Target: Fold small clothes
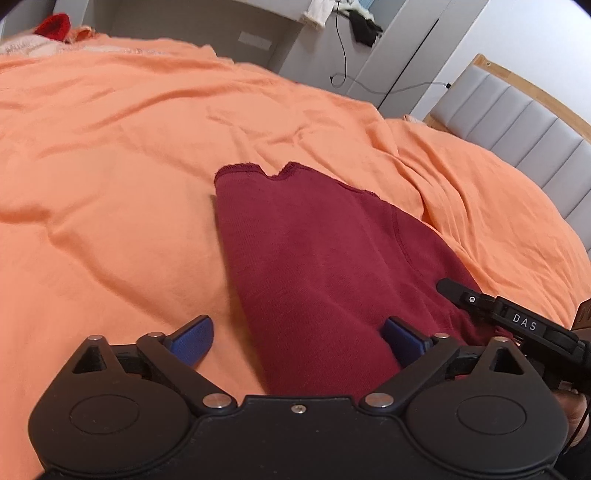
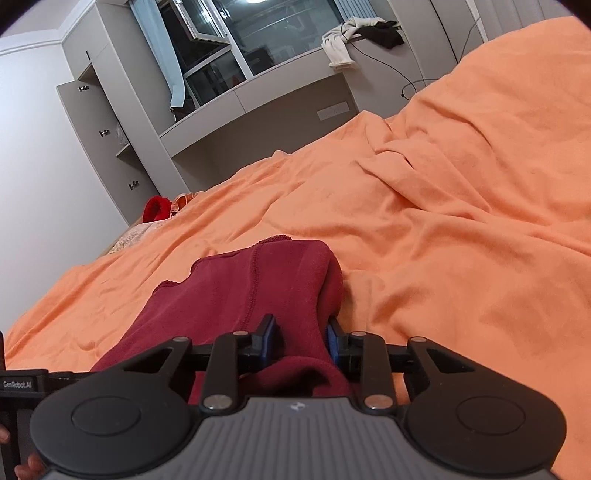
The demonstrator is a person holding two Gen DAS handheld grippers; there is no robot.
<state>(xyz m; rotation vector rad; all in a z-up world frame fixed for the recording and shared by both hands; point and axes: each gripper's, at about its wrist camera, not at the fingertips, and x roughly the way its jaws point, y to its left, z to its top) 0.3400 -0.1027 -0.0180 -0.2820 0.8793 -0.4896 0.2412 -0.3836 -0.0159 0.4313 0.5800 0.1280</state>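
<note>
One maroon garment point(image 1: 317, 266) on orange sheet point(image 1: 110, 166), long axis running away from gripper point(image 1: 297, 341).

left gripper point(image 1: 297, 341) — black, blue pads, silver screws | right gripper point(image 2: 301, 336) — grey body

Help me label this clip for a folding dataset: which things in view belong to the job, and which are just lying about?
In the job:
- dark red knit garment, on the orange bedsheet
- right gripper, closed on a bunch of the garment
- left gripper, open over its near edge

Lying about:
- bright red fluffy item at the bed's far end
- white cloth and black cloth on the ledge
</note>
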